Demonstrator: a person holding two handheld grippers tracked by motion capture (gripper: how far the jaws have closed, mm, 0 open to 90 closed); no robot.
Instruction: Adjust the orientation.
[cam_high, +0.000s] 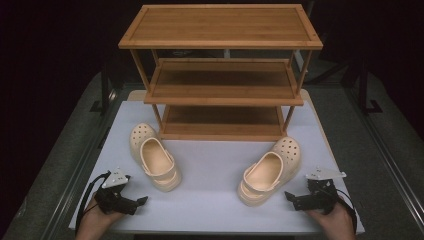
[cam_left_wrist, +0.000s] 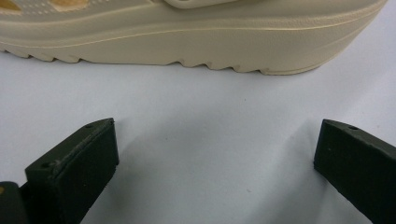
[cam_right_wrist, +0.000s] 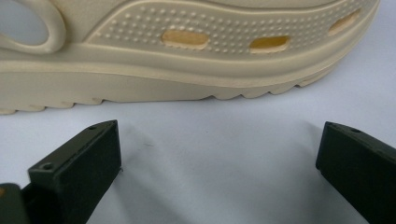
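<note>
Two cream clogs lie on the white table top in front of a wooden rack. The left clog (cam_high: 153, 156) has its heel toward me; its sole side (cam_left_wrist: 187, 42) fills the top of the left gripper view. The right clog (cam_high: 270, 170) lies angled, and its side with vent holes (cam_right_wrist: 187, 51) runs across the right gripper view. My left gripper (cam_high: 141, 201) rests near the front left edge, pointing right toward the left clog, jaws wide apart and empty (cam_left_wrist: 215, 158). My right gripper (cam_high: 290, 197) rests at the front right, pointing left at the right clog, also open and empty (cam_right_wrist: 217, 161).
A three-tier bamboo shoe rack (cam_high: 222, 75) stands at the back of the white table (cam_high: 210, 210), all shelves bare. Dark floor and stand legs (cam_high: 367, 95) surround the table. Bare white surface lies between the two clogs.
</note>
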